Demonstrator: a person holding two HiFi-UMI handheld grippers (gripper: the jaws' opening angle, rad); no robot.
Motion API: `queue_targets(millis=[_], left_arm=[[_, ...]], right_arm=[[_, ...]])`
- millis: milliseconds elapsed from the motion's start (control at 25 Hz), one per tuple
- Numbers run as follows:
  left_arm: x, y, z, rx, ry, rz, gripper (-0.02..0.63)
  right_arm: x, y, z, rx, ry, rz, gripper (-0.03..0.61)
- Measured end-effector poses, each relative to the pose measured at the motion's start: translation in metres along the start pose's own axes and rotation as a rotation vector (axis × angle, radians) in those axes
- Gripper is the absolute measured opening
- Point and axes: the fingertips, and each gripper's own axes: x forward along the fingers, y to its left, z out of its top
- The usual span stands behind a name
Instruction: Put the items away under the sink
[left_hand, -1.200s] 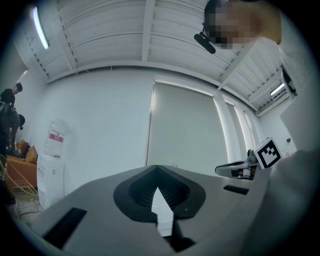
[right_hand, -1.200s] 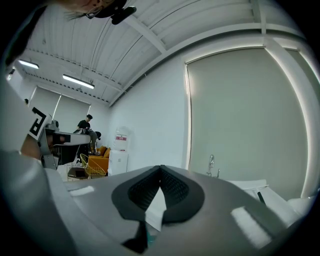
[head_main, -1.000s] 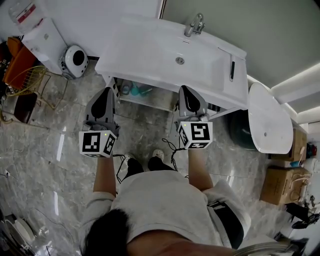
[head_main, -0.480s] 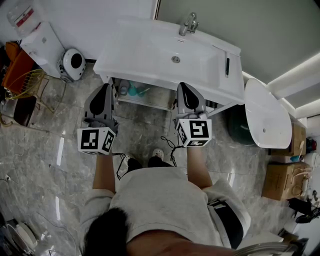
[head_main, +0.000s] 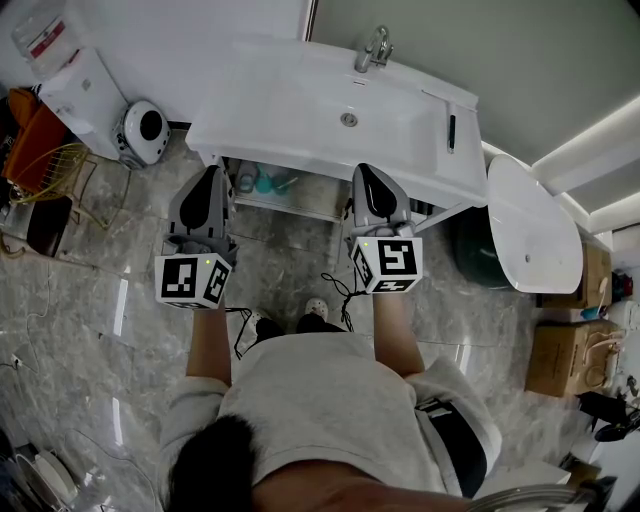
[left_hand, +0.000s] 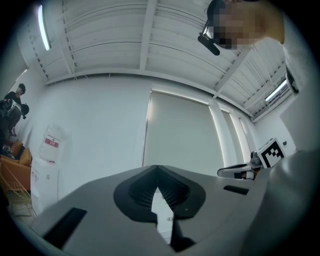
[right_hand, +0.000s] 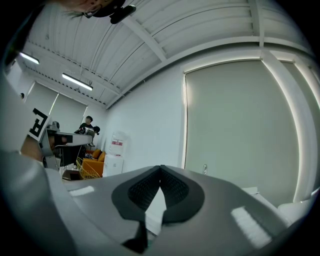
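The white sink (head_main: 290, 105) with its faucet (head_main: 372, 45) stands ahead of me. On the shelf under it lie teal items (head_main: 262, 182); I cannot tell what they are. A dark slim object (head_main: 452, 130) rests on the sink's right rim. My left gripper (head_main: 212, 172) points at the sink's left front corner, and my right gripper (head_main: 366, 170) points at its front edge. Both are raised, short of the sink. The left gripper view has the left gripper (left_hand: 157, 169) with tips together and nothing between them. The right gripper (right_hand: 160, 167) looks the same.
A round white device (head_main: 145, 125) and a white dispenser (head_main: 75, 80) stand left of the sink, with a yellow wire basket (head_main: 50, 165) beside them. Right of the sink are a dark bin (head_main: 475, 255), a white oval top (head_main: 530, 225) and cardboard boxes (head_main: 565, 360). Marble floor.
The head view has shifted slightly, so the sink sits a little further left in the frame. Both grippers have stayed almost in place, still shut.
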Motion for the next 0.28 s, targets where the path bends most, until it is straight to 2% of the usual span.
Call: queue_targets(millis=[280], left_arm=[[0.0005,-0.0004,0.0009,-0.010,-0.002,-0.010,0.008]], right_arm=[[0.0008,0.0039,0.0019,-0.002,-0.004,0.007,0.011]])
